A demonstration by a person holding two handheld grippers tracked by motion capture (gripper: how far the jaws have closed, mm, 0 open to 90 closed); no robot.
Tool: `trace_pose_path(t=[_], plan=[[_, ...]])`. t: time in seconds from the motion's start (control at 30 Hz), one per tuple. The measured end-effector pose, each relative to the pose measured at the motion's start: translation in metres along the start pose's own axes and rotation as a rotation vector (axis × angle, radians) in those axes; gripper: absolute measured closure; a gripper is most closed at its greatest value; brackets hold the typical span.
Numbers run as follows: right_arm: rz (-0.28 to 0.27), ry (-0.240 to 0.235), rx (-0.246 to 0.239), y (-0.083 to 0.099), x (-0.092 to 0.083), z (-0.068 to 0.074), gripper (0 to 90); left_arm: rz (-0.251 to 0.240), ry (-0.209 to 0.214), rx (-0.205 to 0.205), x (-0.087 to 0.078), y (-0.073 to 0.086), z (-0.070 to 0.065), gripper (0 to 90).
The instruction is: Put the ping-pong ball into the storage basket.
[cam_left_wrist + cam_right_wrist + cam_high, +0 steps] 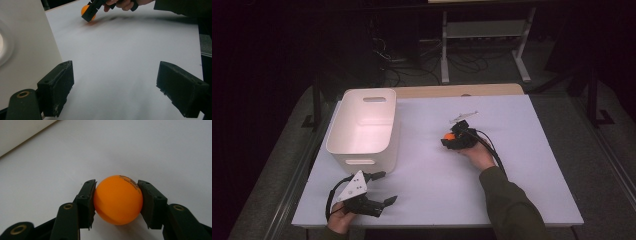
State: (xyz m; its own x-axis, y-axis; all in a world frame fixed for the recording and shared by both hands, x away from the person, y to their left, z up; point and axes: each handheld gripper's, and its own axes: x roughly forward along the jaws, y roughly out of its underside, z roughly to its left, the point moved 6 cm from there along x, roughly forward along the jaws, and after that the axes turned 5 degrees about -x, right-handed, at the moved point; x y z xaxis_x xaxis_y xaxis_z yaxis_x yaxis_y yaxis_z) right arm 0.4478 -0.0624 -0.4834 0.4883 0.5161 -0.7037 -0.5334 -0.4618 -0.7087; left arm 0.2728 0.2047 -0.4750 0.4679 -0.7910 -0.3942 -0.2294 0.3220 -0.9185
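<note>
An orange ball [117, 199] sits between the two black jaws of my right gripper [117, 201], which press on it from both sides just above the white table top. In the high view that right gripper [452, 137] is at the table's middle right with the orange ball [448, 135] at its tip. The left gripper view shows the ball [85, 11] far off at the top. My left gripper [384, 187] rests near the front left edge, its jaws wide apart with nothing between them, as seen in its own view [115, 87].
A white plastic bin [364, 127] with handle slots stands at the left of the table, just behind the left gripper; its wall [25, 45] is close on the left. A small clear object [462, 117] lies behind the right gripper. Dark floor surrounds the table.
</note>
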Motion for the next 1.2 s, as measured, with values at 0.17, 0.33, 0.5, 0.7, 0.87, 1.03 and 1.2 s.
trace_pose_path(t=[0.17,0.33,0.5,0.7,0.87,1.03,1.2], plan=[[-0.003,-0.011,-0.012,-0.002,-0.002,0.005,49.4,0.002,0.002,0.007,0.0,0.0,0.0,14.1],[-0.004,-0.024,-0.023,-0.003,-0.004,0.009,49.5,0.003,0.001,0.004,0.0,0.0,0.0,14.1],[-0.003,-0.032,-0.032,-0.004,-0.004,0.013,49.4,0.004,0.001,0.003,0.0,0.0,0.0,14.1],[0.006,-0.05,-0.044,-0.004,-0.003,0.019,49.5,0.002,0.002,0.001,0.0,0.0,0.0,14.1],[0.008,-0.065,-0.06,-0.006,-0.002,0.026,49.5,0.002,0.002,0.001,0.0,0.0,0.0,14.1],[0.008,-0.08,-0.079,-0.009,-0.003,0.034,49.5,0.001,0.003,0.0,0.0,0.0,0.0,14.1],[0.006,-0.094,-0.091,-0.011,-0.003,0.04,49.5,0.0,0.002,0.001,0.0,0.0,0.0,14.1]])
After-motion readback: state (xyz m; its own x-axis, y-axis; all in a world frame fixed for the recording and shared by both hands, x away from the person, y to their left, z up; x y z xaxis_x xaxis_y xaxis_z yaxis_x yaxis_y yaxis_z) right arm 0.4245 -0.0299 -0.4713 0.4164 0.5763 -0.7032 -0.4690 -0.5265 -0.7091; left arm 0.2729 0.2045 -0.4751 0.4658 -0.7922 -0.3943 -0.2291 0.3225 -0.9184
